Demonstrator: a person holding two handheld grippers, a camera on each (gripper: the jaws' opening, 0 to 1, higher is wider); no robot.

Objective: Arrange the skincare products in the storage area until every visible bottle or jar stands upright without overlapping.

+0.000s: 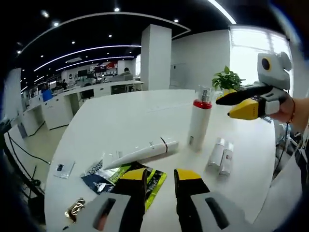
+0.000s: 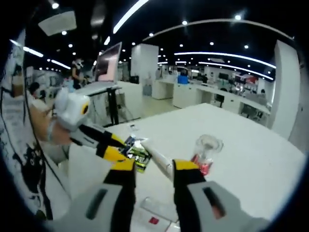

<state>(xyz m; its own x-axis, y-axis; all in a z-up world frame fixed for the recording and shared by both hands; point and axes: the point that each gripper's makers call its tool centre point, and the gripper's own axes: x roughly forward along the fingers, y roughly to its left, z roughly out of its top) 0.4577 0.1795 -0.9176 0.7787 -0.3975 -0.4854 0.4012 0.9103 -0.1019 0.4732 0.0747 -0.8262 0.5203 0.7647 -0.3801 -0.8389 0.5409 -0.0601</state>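
— Two small white tubes [image 1: 221,155] lie flat side by side at lower right of the left gripper view, on the round white table [image 1: 145,121]. And the rest?

— A tall white bottle with a red band and clear cap [image 1: 200,117] stands upright mid-frame; a long white tube [image 1: 140,153] lies flat left of it, its end over some green and black sachets [image 1: 116,178].

— The grippers?

— The left gripper [image 1: 160,181] is slightly parted, holding nothing. The right gripper [image 2: 153,171] hovers above the bottle, jaws apart, apparently empty.
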